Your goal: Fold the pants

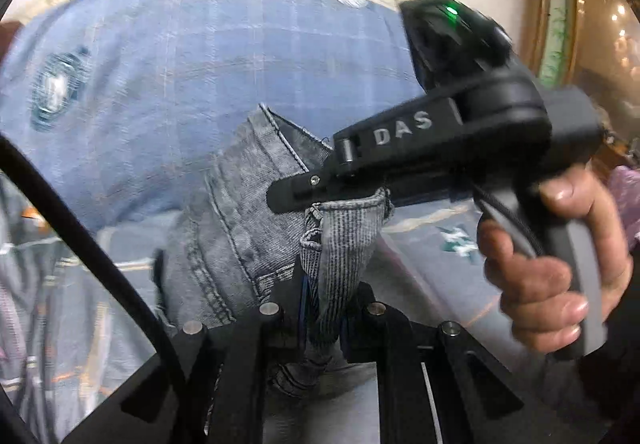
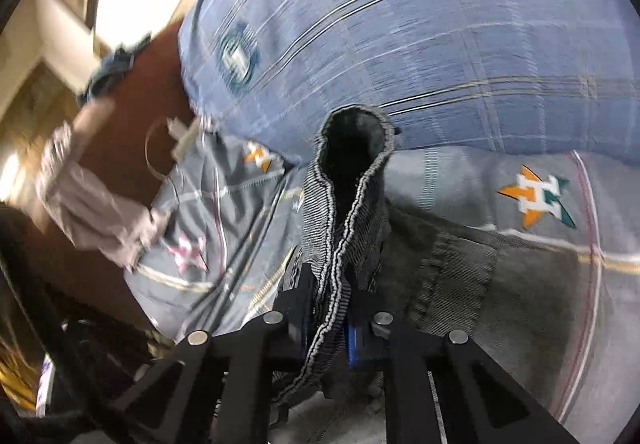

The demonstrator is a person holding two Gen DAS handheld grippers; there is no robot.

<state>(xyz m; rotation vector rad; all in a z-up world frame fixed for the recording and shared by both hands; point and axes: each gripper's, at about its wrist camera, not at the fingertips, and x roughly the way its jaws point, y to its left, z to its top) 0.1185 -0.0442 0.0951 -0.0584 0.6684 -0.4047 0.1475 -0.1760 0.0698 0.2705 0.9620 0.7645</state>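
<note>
The pants (image 1: 224, 212), grey denim, lay bunched on the patterned bedsheet (image 2: 520, 172), with a blue plaid pillow (image 2: 400, 24) at 12 o'clock. Your left gripper (image 1: 324, 308) was pinching a hem of the pants. Your right gripper (image 2: 330, 320) was pinching another hem, its tube gaping toward 12 o'clock. Your right hand (image 1: 556, 264) showed at 3 o'clock in the left view.

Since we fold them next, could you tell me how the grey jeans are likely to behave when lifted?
The jeans will probably be floppy: the fabric droops from the left tool. They look fairly heavy, with thick seams. Slipping seems unlikely, since the ribbed weave bunches in the right tool.
</note>
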